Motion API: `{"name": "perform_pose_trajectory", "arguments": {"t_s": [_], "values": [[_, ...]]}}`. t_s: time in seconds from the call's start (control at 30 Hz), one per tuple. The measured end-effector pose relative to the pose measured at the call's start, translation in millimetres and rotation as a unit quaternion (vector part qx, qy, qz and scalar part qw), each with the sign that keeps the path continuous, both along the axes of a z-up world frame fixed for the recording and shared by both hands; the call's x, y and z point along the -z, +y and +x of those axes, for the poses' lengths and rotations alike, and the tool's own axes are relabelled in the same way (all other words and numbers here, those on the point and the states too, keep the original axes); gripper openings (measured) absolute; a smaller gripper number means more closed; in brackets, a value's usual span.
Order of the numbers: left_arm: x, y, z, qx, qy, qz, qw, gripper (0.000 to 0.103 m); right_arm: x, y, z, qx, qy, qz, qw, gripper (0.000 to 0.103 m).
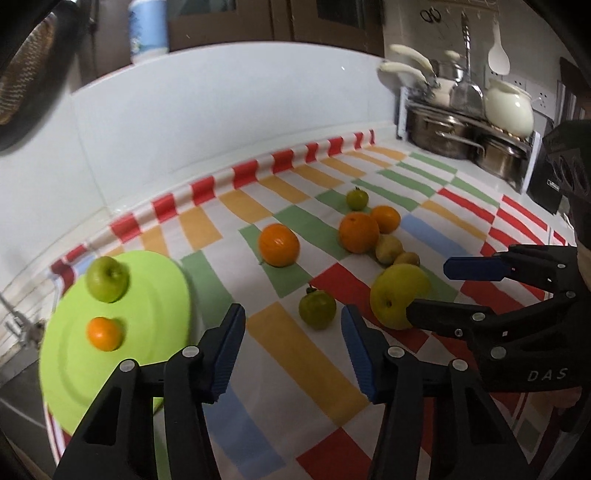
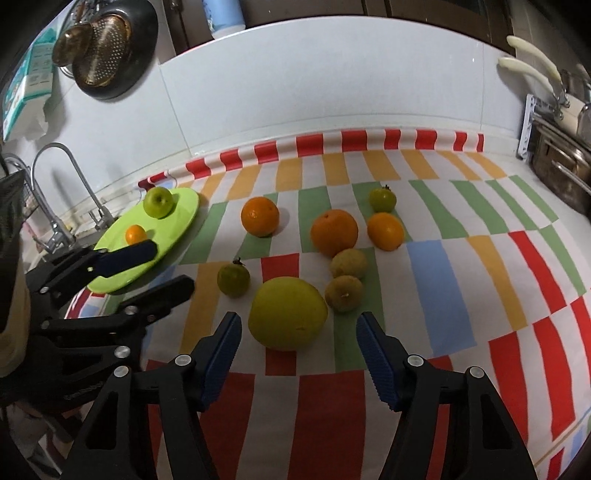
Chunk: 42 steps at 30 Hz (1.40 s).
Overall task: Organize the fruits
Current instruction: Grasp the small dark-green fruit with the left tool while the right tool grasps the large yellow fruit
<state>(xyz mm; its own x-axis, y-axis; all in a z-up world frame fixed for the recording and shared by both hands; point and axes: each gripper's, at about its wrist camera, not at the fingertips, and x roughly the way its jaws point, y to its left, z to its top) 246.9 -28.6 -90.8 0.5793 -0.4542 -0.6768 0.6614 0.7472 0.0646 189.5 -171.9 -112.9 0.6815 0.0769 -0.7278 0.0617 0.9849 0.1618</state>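
Holding a green apple (image 2: 158,202) and small orange (image 2: 135,234): the plate (image 2: 184,218).

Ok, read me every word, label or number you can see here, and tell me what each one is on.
"DAS": white letters on the right gripper body.
Teal box on the wall: print too small to read.
Blue-and-white canister: label blurred.
Black box beside the pots: small label unreadable.
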Motion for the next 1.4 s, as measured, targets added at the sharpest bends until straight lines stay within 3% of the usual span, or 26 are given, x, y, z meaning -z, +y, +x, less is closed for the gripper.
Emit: {"name": "perform_pose_trajectory", "arguments": {"t_s": [0.37,0.63,1.13,1.4], "values": [[22.4,-19.6,24.4,0.032,0.048,0.005,0.9983,0.043,9.4,0.0,13.6,0.001,0.016,0.023,1.0,0.06],[27.8,-25.6,31.3,0.032,0.07,0.005,0.997,0.029,12.8,-1.6,19.1,-0.007,0.024,0.038,0.999,0.056],[12.7,2.1,17.7,-0.061,0.075,-0.006,0.9953,0.028,12.7,2.1,20.6,-0.026,0.02,0.032,0.999,0.053],[-5.7,22.8,0.5,-0.111,0.064,-0.026,0.9914,0.028,0.4,11.7,14.7,-0.054,-0.004,0.026,0.998,0.052]]}}
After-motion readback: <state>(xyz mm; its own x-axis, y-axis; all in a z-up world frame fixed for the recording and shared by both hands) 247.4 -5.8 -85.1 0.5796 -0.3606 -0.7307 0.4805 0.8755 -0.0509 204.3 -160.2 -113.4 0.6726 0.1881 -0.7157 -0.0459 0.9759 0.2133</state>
